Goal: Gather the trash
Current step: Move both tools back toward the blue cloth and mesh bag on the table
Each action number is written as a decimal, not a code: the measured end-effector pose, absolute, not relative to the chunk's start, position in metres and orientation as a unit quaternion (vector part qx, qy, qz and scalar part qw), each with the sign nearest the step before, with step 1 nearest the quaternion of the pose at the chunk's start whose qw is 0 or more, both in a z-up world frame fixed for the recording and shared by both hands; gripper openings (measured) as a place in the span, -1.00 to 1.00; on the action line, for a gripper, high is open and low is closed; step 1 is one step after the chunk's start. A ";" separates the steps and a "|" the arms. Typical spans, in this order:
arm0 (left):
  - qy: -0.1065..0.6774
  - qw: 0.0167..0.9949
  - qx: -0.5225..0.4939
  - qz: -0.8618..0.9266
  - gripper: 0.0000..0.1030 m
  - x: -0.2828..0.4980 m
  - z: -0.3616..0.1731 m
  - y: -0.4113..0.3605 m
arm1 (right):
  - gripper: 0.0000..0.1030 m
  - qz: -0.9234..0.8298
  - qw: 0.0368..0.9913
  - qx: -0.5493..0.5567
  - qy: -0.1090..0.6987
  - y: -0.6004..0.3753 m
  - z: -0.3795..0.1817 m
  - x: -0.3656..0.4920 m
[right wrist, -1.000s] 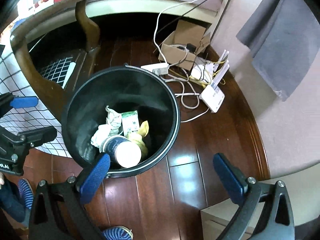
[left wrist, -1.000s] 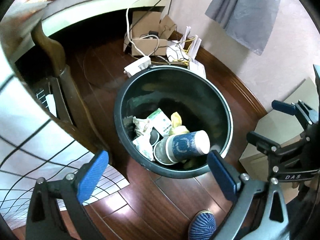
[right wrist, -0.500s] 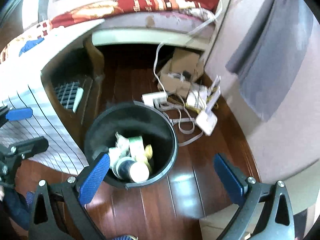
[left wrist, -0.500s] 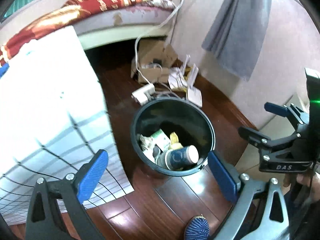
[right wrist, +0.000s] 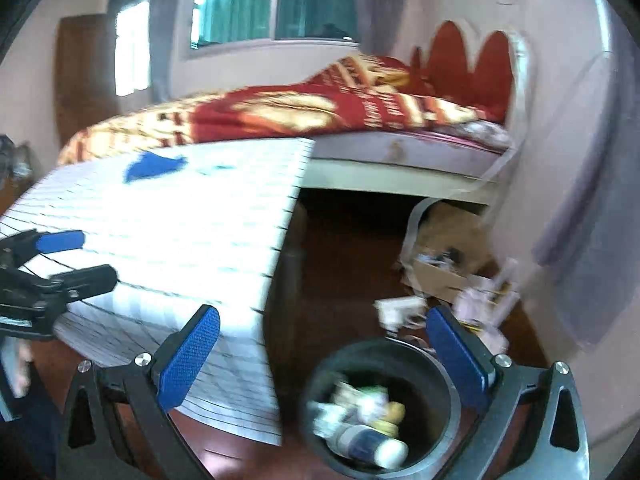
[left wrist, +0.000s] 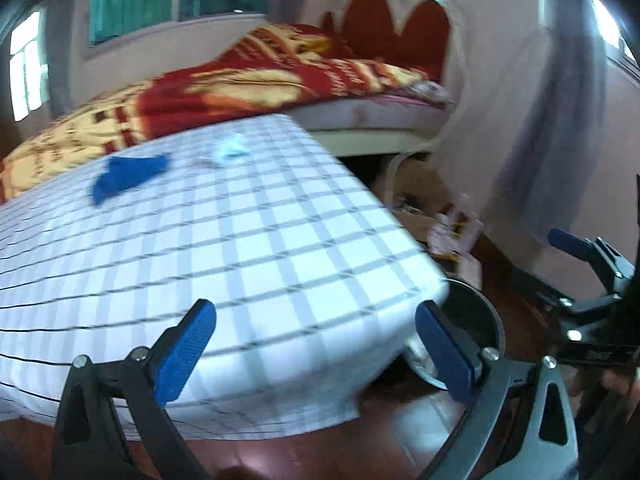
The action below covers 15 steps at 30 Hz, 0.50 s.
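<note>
A bedroom with a glossy dark wood floor point(right wrist: 344, 240) and a bed point(right wrist: 360, 112) under a red-and-gold patterned blanket. A worktop point(left wrist: 240, 240) draped in white grid-checked cloth carries a crumpled blue rag point(left wrist: 124, 174). On the floor beside it stands a round black plastic trash bin point(right wrist: 444, 404) holding a blue paper cup point(right wrist: 372, 442) lying on its side among crumpled wrappers. The left gripper point(left wrist: 316, 350) and right gripper point(right wrist: 320, 354), both with textured blue pads, have their jaws spread wide, holding nothing.
</note>
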State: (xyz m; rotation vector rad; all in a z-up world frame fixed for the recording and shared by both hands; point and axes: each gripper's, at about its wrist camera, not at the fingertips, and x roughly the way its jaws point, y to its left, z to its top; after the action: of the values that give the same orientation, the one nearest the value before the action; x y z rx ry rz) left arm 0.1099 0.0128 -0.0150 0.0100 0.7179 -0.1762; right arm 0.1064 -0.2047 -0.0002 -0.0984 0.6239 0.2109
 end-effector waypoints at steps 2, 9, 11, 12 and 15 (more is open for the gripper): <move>0.344 0.937 -0.007 -0.066 0.95 0.114 -0.013 0.035 | 1.00 0.126 0.942 -0.048 0.308 -0.185 0.003 0.117; 0.333 0.943 -0.012 -0.005 0.95 0.134 -0.007 0.095 | 1.00 0.170 0.927 -0.067 0.328 -0.106 0.013 0.172; 0.330 0.944 -0.007 0.013 0.95 0.145 -0.005 0.113 | 1.00 0.171 0.926 -0.068 0.329 -0.089 0.018 0.189; 0.326 0.945 -0.006 0.022 0.95 0.150 -0.003 0.121 | 1.00 0.170 0.926 -0.073 0.329 -0.080 0.020 0.200; 0.318 0.947 0.000 0.044 0.95 0.176 0.001 0.143 | 1.00 0.159 0.925 -0.100 0.330 -0.053 0.022 0.238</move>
State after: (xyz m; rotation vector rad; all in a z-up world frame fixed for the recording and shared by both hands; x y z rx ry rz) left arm 0.1758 0.1425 0.0006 -0.0006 0.6469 0.0896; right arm 0.2379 -0.0525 0.0218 -0.2043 0.6769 0.3261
